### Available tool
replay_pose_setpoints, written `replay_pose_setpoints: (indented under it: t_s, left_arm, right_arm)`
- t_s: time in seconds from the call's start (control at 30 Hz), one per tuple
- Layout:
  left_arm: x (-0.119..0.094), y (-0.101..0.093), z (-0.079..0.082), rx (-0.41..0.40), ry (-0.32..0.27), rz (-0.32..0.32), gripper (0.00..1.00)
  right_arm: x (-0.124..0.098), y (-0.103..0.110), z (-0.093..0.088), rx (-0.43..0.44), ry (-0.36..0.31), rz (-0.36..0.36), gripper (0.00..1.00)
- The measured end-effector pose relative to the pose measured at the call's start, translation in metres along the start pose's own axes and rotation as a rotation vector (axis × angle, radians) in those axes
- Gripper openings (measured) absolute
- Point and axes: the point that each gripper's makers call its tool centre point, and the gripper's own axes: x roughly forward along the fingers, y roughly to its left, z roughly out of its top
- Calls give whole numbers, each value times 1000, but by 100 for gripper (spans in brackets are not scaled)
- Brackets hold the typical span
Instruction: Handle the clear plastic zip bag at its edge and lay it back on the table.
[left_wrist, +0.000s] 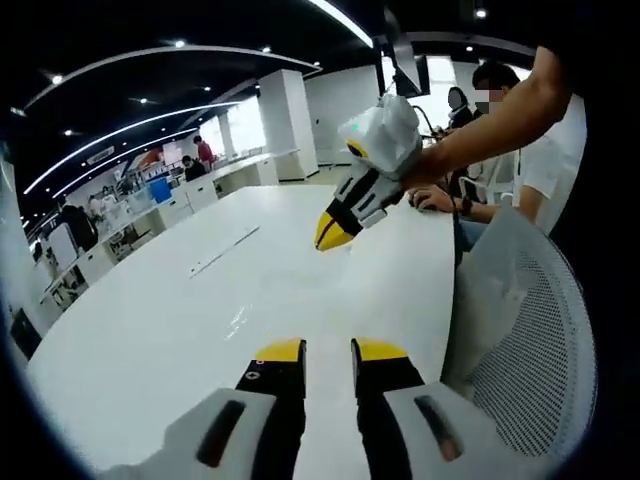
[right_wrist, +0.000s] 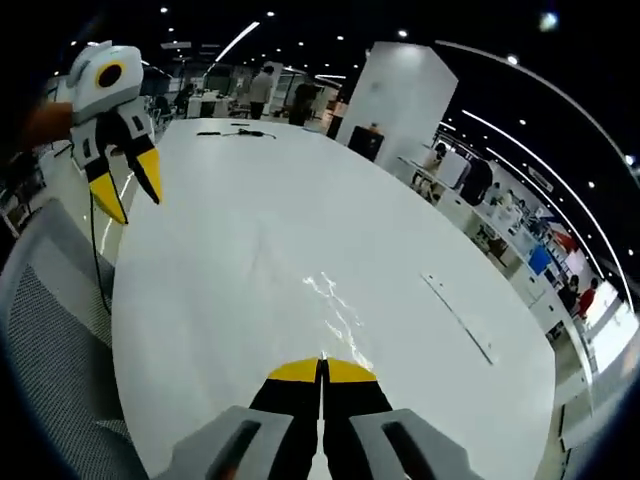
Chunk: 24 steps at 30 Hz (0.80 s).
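Hovering low over the white table (left_wrist: 200, 320), the left gripper (left_wrist: 328, 352) stands released, a gap between its yellow tips and nothing in it. The clear zip bag (left_wrist: 240, 318) lies flat just beyond, showing mostly as faint glints. Farther off, the right gripper (left_wrist: 335, 228) hangs in the air with its tips together.

In the right gripper view, its jaws are clenched on nothing above the bag (right_wrist: 335, 310); the left gripper (right_wrist: 125, 185) hangs spread at far left, likely clear after the laying-down.
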Motion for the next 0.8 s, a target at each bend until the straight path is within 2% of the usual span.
replay_pose_setpoints:
  t_s: [0.33,0.6,0.8]
  left_arm:
    - [-2,9,-5,-15,9,22,19]
    - [-3,23,-19,-33,15,30,20]
    - [-2,18,-18,-44,21,43,22]
  right_arm:
    - [19,-7,-14,-34,27,-67,0]
    - [32,-3,-27,-89,38,-49,0]
    - [40,3,-39,-77,65,-20,0]
